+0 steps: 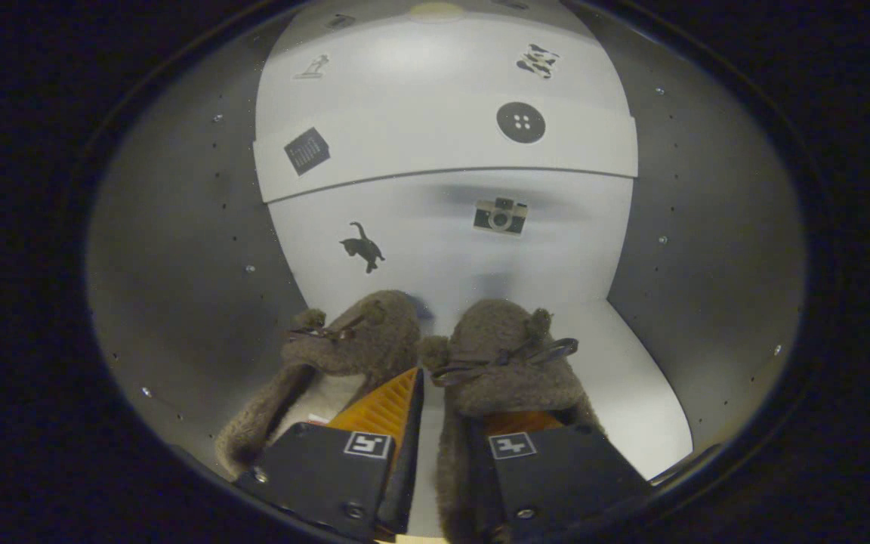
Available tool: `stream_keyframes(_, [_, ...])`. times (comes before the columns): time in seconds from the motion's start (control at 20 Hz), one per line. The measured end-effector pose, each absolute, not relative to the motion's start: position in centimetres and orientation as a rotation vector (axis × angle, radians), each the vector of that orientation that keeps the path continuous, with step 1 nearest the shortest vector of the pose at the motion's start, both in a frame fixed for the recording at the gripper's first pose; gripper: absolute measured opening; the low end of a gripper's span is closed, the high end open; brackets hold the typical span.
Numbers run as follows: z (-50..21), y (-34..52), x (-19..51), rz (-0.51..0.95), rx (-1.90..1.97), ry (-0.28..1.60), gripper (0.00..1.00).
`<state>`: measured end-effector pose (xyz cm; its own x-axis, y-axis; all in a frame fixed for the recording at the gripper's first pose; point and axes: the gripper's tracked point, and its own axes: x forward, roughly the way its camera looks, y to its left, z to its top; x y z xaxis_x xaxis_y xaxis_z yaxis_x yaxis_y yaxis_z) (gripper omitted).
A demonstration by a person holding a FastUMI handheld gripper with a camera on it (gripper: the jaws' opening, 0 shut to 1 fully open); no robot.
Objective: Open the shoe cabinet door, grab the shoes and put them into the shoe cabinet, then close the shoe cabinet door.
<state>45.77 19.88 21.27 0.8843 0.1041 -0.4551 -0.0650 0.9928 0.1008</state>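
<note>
Inside the shoe cabinet, on its pale shelf floor, the pair of fuzzy brown shoes is seen lying side by side, toes pointed toward the back panel and long axes running straight ahead of the tongs. One finger is pushed into each shoe's opening, so the two adjoining inner walls are pinched between them; the tongs are judged narrowly parted and closed upon the pair. Release and a straight withdrawal are called for next.

Stickers: cat sticker, camera sticker, round button sticker above, dark square sticker (tilted), two more higher up.
</note>
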Motion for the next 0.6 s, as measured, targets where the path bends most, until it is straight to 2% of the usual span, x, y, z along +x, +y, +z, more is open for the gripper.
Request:
stream_keyframes(0.15, [22.2,19.8,44.3,0.08,0.064,0.444,0.49])
stream_keyframes(0.35, [23.9,19.7,40.4,0.095,0.045,0.373,0.54])
stream_keyframes(0.4, [24.4,19.6,39.1,0.104,0.033,0.349,0.64])
stream_keyframes(0.45, [25.0,19.6,37.8,0.106,0.026,0.327,0.68])
stream_keyframes(0.6, [26.9,20.0,32.4,0.162,0.049,0.276,0.7])
